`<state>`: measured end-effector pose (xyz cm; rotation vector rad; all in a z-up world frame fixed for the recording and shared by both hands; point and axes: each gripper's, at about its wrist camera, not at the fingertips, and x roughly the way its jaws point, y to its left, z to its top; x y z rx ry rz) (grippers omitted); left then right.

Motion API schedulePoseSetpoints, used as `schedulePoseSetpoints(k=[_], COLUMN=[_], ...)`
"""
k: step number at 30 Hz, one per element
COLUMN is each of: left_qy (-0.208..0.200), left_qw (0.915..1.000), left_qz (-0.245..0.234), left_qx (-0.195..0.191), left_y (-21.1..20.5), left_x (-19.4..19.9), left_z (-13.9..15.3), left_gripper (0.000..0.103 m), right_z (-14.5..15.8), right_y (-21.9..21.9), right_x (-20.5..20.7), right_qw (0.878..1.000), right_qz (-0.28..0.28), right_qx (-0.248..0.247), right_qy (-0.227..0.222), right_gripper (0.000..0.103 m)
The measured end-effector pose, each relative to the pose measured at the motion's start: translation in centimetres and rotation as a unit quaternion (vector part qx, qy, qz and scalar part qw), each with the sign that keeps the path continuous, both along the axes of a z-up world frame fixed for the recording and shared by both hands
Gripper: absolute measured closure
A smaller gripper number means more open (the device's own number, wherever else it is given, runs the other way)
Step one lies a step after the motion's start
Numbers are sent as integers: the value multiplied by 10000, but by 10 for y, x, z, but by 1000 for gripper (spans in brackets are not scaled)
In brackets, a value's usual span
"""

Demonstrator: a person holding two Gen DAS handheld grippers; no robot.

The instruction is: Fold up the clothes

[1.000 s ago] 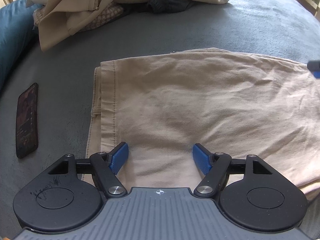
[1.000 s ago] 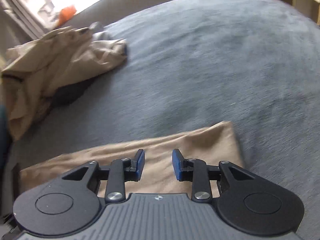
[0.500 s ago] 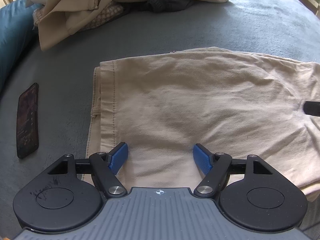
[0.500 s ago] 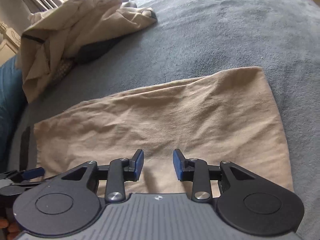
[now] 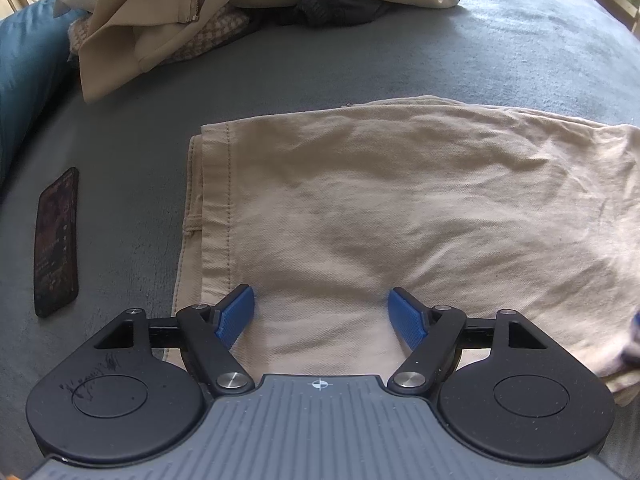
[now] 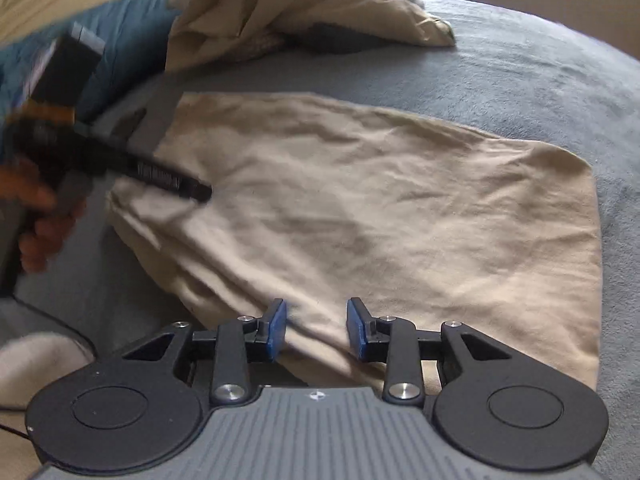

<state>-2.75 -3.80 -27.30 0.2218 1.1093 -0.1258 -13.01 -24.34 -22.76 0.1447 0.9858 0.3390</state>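
Observation:
Folded beige trousers (image 5: 400, 208) lie flat on a grey blanket. My left gripper (image 5: 322, 314) hovers over their near edge by the waistband end, jaws wide open, nothing pinched. My right gripper (image 6: 316, 330) stands open over the trousers' (image 6: 380, 208) near folded edge, cloth below the gap but not pressed by the pads. The right wrist view shows a hand (image 6: 44, 216) holding the left gripper, one of its fingers (image 6: 172, 180) lying over the cloth's left end. A blurred blue tip (image 5: 634, 340) of the right gripper shows at the left view's right edge.
A heap of unfolded clothes (image 5: 180, 12) sits at the back with a dark garment (image 5: 336, 4) beside it. A phone (image 5: 56, 240) lies on the blanket (image 5: 480, 48) left of the trousers. A teal pillow (image 5: 24, 80) borders the far left.
The right gripper has swung across the trousers and rolled, so its view now takes in the left gripper and hand. The left gripper has stayed put.

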Motion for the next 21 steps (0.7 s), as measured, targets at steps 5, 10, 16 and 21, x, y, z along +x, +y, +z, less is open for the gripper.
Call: schedulePoseSetpoints(k=[5,10,16,21], left_qy=[-51,-141,-171,-161], left_qw=[10000,9999,9998,9998], left_qz=[-40,-63,-97,-102], left_qx=[-6,-24,-73,-79], left_y=[0,2,3,4], left_x=[-2,-4,-4,-4], left_z=[0,-1,-2,-2], left_gripper=[27,26,25,25], right_z=[14,-14,-52,-70], right_y=[-121,-213,-236,-247], right_x=[11,6,21,40], right_qw=[9701,9125,8865,8673], right_qz=[-2084,-3382,-3500,-3501], right_qx=[1246,2278,2958,3490], right_qy=[-66,324,641,589], right_gripper=[57,56,55,54])
